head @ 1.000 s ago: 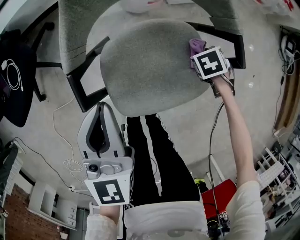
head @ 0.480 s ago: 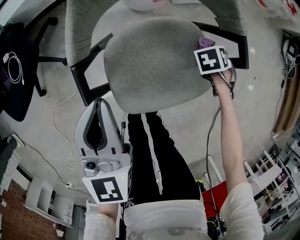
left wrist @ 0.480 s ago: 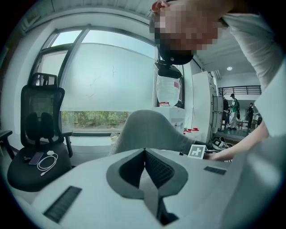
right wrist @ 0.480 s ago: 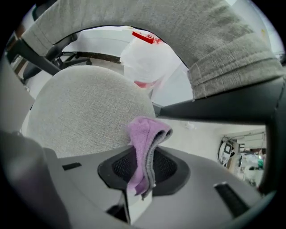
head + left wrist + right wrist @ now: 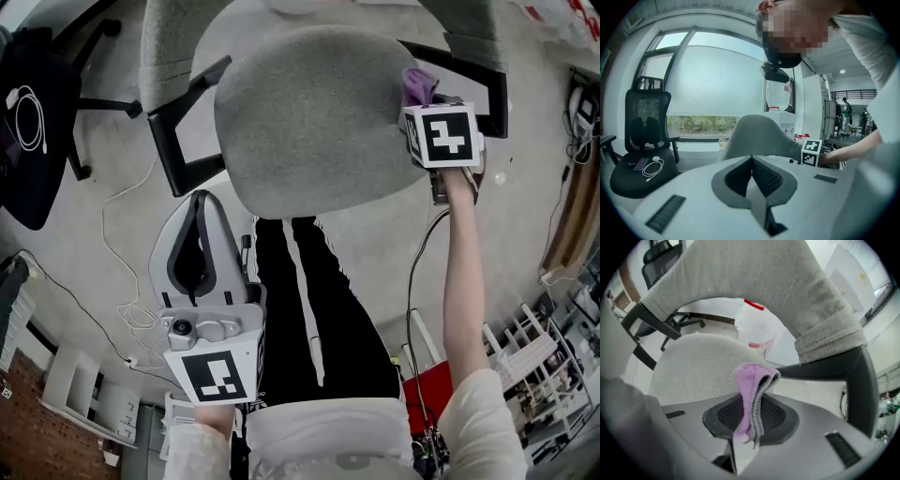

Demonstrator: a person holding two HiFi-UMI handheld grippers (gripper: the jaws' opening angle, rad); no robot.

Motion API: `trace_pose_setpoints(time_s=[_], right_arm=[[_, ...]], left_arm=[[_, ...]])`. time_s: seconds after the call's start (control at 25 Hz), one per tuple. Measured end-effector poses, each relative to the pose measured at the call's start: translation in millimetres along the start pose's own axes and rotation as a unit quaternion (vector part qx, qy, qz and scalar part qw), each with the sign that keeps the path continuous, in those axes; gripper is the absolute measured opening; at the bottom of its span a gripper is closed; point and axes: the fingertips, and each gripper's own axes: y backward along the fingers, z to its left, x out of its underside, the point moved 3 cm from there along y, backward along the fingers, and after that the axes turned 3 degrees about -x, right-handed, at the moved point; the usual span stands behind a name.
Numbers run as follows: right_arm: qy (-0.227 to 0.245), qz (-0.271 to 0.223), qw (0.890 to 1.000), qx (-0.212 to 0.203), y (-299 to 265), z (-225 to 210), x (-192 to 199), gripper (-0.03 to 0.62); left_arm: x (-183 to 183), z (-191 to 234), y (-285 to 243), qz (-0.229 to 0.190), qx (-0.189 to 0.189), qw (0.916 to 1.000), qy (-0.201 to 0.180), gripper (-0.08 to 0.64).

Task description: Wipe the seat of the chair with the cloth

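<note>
The grey fabric chair seat fills the top middle of the head view, with its backrest beyond. A folded purple cloth lies at the seat's right edge, beside the black armrest. My right gripper is shut on the cloth, which sticks up between its jaws over the seat. My left gripper hangs low in front of the seat, apart from it and shut on nothing. In the left gripper view, my left gripper points level toward the seat's side.
A black office chair with a white cable on it stands at the left. Cables trail over the floor. The seat's left armrest juts out. A red box and shelving sit at the lower right. The person's legs stand before the seat.
My right gripper has slid the cloth rightward along the seat to its right edge near the armrest. My left gripper has stayed low and shut.
</note>
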Motion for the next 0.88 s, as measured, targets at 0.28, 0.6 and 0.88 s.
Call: trace_pose_setpoints(time_s=[0.28, 0.6, 0.88], right_arm=[[-0.008, -0.107, 0.961, -0.255, 49.3, 147.0, -7.4, 0.087], [0.021, -0.038, 0.895, -0.444, 26.7, 327.1, 27.6, 0.087], [0.053, -0.029, 0.905, -0.422, 5.2, 355.4, 36.8, 0.087]], left_arm=[[-1.9, 14.0, 1.4, -0.006, -0.029, 0.9995, 0.005, 0.012], [0.6, 19.7, 0.4, -0.003, -0.039, 0.9992, 0.006, 0.012], [4.6, 16.4, -0.7, 0.002, -0.035, 0.9993, 0.013, 0.012]])
